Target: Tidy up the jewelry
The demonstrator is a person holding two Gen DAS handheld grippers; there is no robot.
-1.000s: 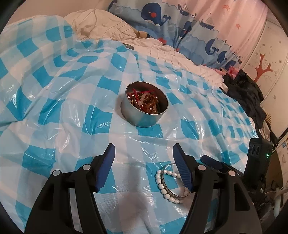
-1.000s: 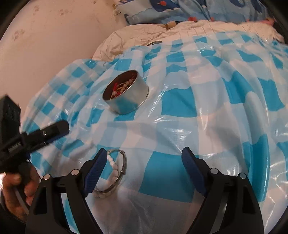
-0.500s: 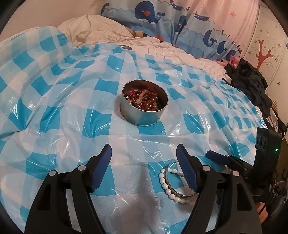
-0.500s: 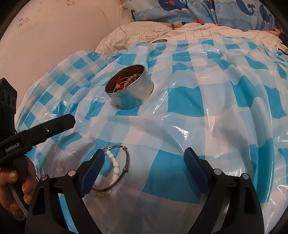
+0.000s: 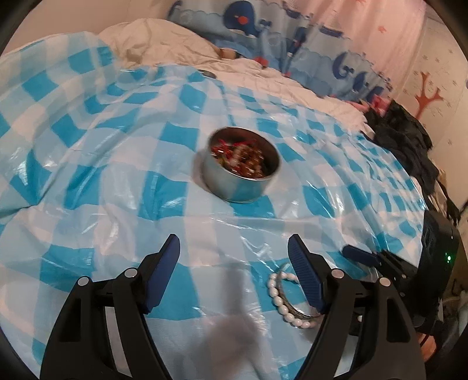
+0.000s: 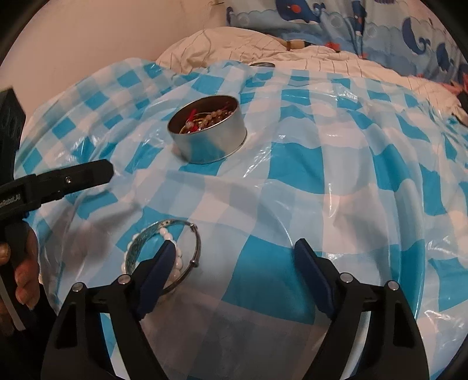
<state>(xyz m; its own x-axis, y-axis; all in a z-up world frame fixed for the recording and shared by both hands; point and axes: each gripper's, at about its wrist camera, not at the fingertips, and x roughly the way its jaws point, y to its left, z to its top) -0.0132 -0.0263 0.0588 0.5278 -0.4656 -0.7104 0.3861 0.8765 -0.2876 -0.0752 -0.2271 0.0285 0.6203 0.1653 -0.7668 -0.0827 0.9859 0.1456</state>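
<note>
The left gripper (image 5: 234, 257) hangs over a blue-and-white checked plastic sheet (image 5: 87, 181) with its blue-padded jaws spread wide and nothing between them; only bare sheet shows in the gap. Its jaws have just been opening. Straight ahead of it, past the fingertips, stands a round metal tin (image 5: 241, 172) holding a blurred heap of red cord and brownish beads. Just outside its right finger, partly hidden behind that finger, lie a white bead bracelet (image 5: 280, 301) and a metal bangle (image 5: 301, 314) flat on the sheet, the beads draped over the bangle.

The right gripper (image 6: 234, 254) also stands wide apart and grips nothing. Its jaws have just been closing, and the space between them holds only checked sheet. Its left fingertip (image 6: 166, 251) sits over the white bead bracelet (image 6: 171, 238), inside the ring of the metal bangle (image 6: 163, 226); whether the pad touches the beads cannot be told. The rest of the bangle spreads to the left of that finger. Ahead and slightly left of this claw stands the metal tin (image 6: 209, 140), upright, well apart from the bracelets.

Far left in the right wrist view, the other gripper (image 6: 73, 178) reaches in, with a person's hand (image 6: 20, 274) around its handle. Beyond the sheet lie a cream quilt (image 6: 234, 46) and whale-print fabric (image 6: 351, 17).
</note>
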